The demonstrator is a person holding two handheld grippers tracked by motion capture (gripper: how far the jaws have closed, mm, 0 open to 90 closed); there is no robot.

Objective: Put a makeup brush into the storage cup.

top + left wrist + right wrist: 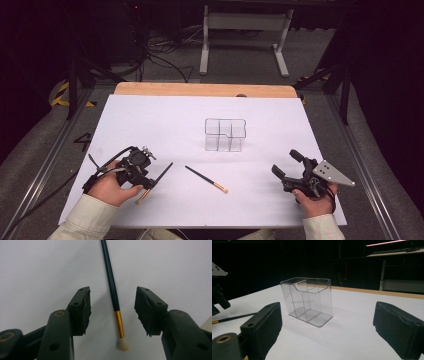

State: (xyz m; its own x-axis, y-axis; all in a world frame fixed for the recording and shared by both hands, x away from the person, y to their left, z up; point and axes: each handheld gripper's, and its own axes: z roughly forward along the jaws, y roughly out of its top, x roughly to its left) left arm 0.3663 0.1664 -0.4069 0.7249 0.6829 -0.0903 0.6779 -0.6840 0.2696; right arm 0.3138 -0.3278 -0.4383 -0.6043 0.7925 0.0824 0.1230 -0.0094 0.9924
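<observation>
While your left tongs straddle the makeup brush on the table, pads clear of it, your right tongs gape empty toward the clear organizer.

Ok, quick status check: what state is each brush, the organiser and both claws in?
Left brush: flat on the table, between the left claw's jaws, pads not touching.
Middle brush: flat on the table, untouched.
Clear organiser: upright, empty.
Left claw: open, straddling the left brush.
Right claw: open, holding nothing, facing the organiser.
</observation>
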